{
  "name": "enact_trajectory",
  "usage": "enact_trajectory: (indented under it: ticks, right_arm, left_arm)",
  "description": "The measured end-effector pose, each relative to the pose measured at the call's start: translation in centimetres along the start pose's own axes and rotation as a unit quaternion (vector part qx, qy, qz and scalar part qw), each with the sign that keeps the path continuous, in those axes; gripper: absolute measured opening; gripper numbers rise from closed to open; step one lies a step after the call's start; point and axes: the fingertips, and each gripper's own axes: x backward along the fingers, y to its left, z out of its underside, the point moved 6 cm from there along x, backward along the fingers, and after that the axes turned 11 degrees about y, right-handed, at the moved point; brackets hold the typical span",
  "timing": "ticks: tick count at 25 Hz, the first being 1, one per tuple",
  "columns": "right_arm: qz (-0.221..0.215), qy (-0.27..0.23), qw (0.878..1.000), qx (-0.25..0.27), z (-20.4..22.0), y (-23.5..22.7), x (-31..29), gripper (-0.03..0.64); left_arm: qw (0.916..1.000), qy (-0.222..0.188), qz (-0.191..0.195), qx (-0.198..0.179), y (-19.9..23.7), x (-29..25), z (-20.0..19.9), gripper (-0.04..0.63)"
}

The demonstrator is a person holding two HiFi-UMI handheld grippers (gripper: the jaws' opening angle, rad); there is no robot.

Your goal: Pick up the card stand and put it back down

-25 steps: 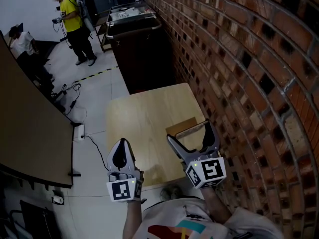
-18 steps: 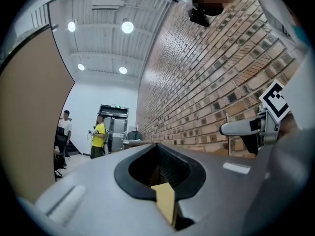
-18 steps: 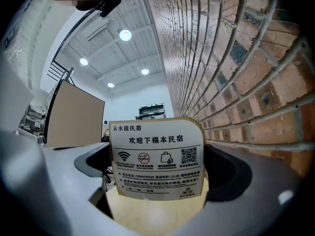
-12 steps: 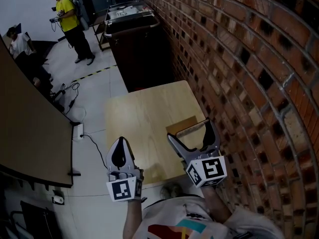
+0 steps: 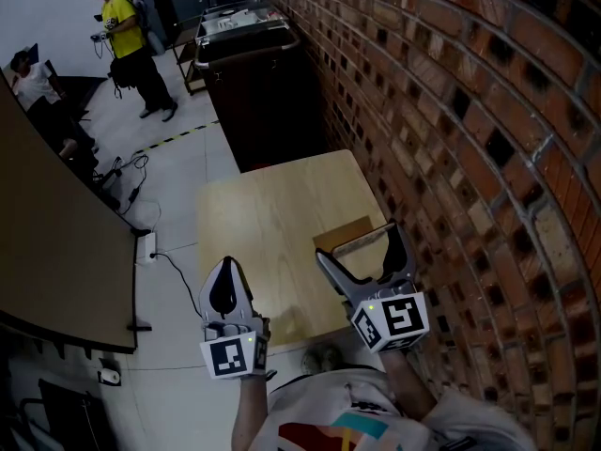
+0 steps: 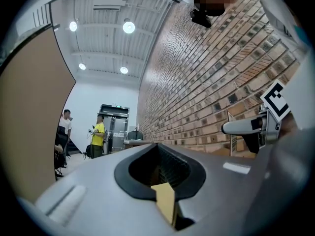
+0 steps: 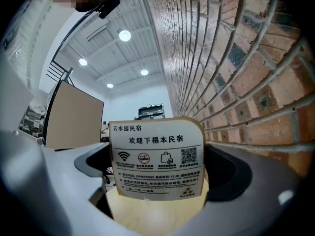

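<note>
The card stand (image 5: 362, 241) is a cream printed sign standing upright on a brown base on the wooden table (image 5: 263, 219), close to the brick wall. My right gripper (image 5: 358, 243) is open, one jaw on each side of the sign; whether they touch it I cannot tell. In the right gripper view the card stand (image 7: 156, 159) fills the middle between the two grey jaws of the right gripper (image 7: 157, 181), its print facing the camera. My left gripper (image 5: 225, 275) hangs shut and empty at the table's front left edge. The left gripper view shows the left gripper (image 6: 158, 149) with its jaws together.
A brick wall (image 5: 451, 111) runs along the table's right side. A dark cabinet (image 5: 268, 92) stands beyond the table's far end. A brown partition (image 5: 56, 242) is at the left, with cables (image 5: 141, 195) on the floor. A person in yellow (image 5: 127, 45) stands far back.
Both grippers and the card stand keep almost the same place. Only the person in yellow at the back has shifted a little.
</note>
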Motion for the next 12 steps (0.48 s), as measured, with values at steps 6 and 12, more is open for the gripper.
enact_trajectory:
  ticks: [6, 12]
  right_arm:
    - [0.000, 0.004, 1.000, -0.008, 0.19, -0.21, 0.14, 0.575]
    - [-0.002, 0.007, 1.000, -0.012, 0.51, -0.47, -0.07, 0.575]
  left_arm:
    - [1.0000, 0.000, -0.002, 0.005, -0.07, -0.02, 0.09, -0.026]
    - [1.0000, 0.005, -0.003, 0.004, -0.26, -0.17, 0.30, -0.026]
